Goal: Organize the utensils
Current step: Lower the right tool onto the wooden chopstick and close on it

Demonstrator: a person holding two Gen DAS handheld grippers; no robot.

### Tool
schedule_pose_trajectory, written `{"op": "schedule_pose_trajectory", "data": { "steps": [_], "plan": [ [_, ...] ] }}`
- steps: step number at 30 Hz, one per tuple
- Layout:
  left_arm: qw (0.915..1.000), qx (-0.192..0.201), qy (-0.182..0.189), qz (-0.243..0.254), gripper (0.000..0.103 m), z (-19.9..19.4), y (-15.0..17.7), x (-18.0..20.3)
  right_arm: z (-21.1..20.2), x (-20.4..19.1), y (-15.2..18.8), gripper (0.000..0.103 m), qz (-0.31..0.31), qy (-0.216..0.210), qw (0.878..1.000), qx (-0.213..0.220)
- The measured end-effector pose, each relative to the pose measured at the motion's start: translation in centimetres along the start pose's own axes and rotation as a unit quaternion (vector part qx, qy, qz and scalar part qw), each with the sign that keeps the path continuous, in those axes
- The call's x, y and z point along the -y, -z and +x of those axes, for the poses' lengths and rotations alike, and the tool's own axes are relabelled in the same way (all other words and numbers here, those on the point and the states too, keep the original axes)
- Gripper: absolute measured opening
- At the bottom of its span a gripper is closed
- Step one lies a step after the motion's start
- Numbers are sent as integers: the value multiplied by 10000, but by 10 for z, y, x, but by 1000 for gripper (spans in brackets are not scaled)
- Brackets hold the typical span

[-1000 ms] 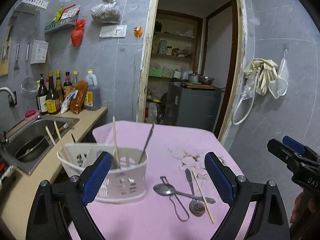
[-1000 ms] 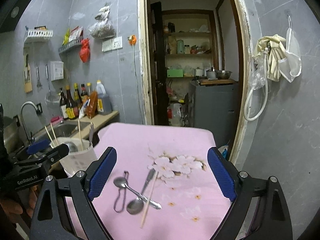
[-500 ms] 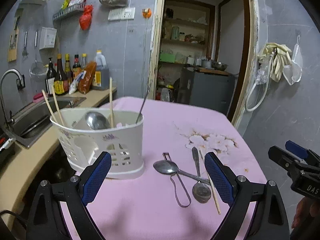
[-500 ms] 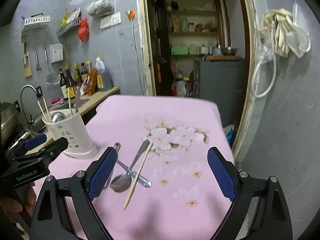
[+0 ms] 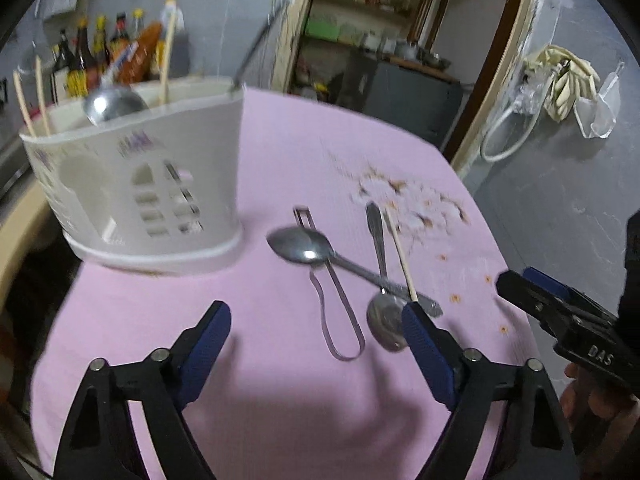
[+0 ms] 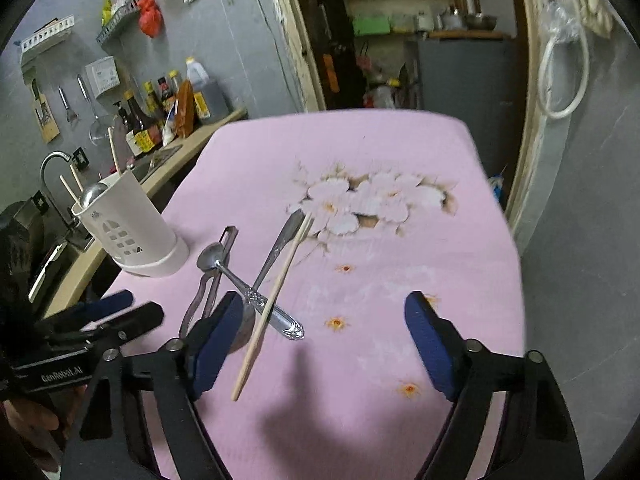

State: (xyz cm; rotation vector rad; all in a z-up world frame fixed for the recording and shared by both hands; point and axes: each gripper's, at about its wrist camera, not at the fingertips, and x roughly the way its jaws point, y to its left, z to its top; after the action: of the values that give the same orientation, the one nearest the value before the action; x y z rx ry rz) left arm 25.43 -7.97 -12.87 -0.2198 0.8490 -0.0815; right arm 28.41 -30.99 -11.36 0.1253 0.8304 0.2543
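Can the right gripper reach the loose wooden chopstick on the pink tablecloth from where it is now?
Probably yes. The wooden chopstick lies on top of the crossed metal spoons, its near end free on the pink tablecloth. The right gripper is empty, its jaws closing, with nothing over the chopstick.

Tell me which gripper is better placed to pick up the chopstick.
Probably right. The chopstick lies just inside the right gripper's closing, empty jaws; the left gripper sits more over bare cloth.

both grippers' jaws closing, empty
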Motion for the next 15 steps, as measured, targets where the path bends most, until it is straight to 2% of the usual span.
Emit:
{"op": "schedule_pose_trajectory", "data": {
  "steps": [2,7,10,15],
  "plan": [
    [9997,-211,54,-65,77,10,1,0,13,-1,-2,63,-8,-125,9998,-184],
    [9974,-660,165,-217,61,29,3,-1,41,-6,-8,52,-99,-338,9982,-481],
    [9954,-863,222,-340,59,37,5,-2,56,-8,-16,47,-142,-400,9970,-646],
    [9947,-906,215,-424,59,44,3,-2,81,-15,-26,38,-258,-529,9944,-873]
  ]
}}
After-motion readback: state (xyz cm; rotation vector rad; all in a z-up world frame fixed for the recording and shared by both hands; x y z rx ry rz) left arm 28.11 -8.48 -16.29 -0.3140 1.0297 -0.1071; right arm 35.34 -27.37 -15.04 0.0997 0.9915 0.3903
